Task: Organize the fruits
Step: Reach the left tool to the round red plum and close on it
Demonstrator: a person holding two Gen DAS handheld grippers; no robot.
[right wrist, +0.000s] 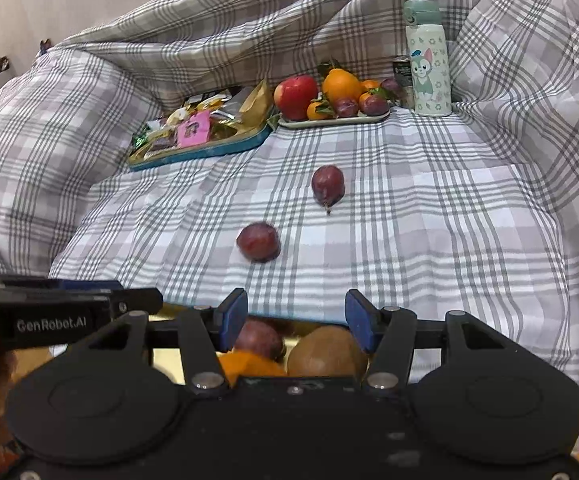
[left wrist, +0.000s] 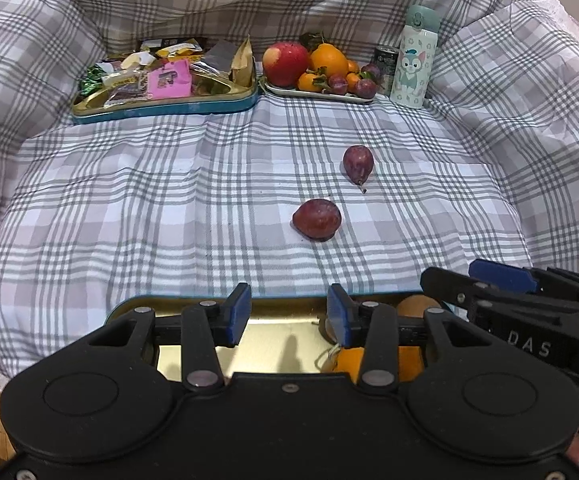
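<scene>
The left tongs (left wrist: 288, 314) tilt downward over the near edge of the bed, their blue pads (left wrist: 238, 312) parted with nothing pressed between them; the right tongs (right wrist: 295, 320) hang just beside them at the same near edge, angled down likewise, pads (right wrist: 356, 320) spread a little wider and empty; each shows in the other's view as a black arm at the side; a fingertip (left wrist: 577, 450) peeks from behind the left body.

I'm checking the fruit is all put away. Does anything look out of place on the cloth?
Yes. Two dark red fruits lie loose on the checked cloth: a plum and, farther back, a small red pear on its side. The rest of the fruit sits piled on the white tray or in the near gold tin.
</scene>
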